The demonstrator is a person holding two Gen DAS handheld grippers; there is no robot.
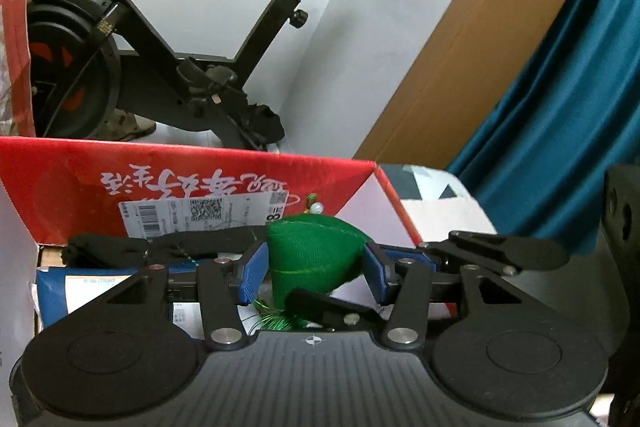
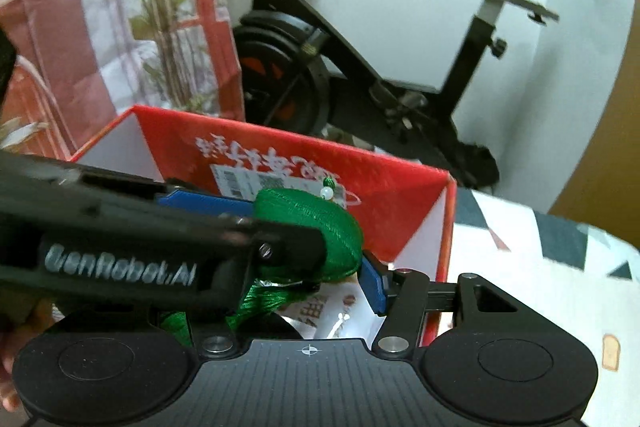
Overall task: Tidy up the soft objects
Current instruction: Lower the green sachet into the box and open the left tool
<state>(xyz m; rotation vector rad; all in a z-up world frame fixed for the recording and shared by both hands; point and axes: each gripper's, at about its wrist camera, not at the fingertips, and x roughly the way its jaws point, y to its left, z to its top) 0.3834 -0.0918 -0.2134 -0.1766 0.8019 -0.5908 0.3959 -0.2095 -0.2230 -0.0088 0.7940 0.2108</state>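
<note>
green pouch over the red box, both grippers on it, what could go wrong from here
1. Both the left gripper and the right gripper pinch the same green pouch; if one opens first, it may swing or twist rather than drop straight.
2. Its green tassel hangs by the left gripper's linkage and could snag there.
3. The red box already holds black fabric and packets, so the pouch may settle high or roll off.

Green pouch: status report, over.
Both hand-held grippers, left and right, clamped on green pouch. Pouch above open red box. Black cloth already inside. Nothing blocking.
</note>
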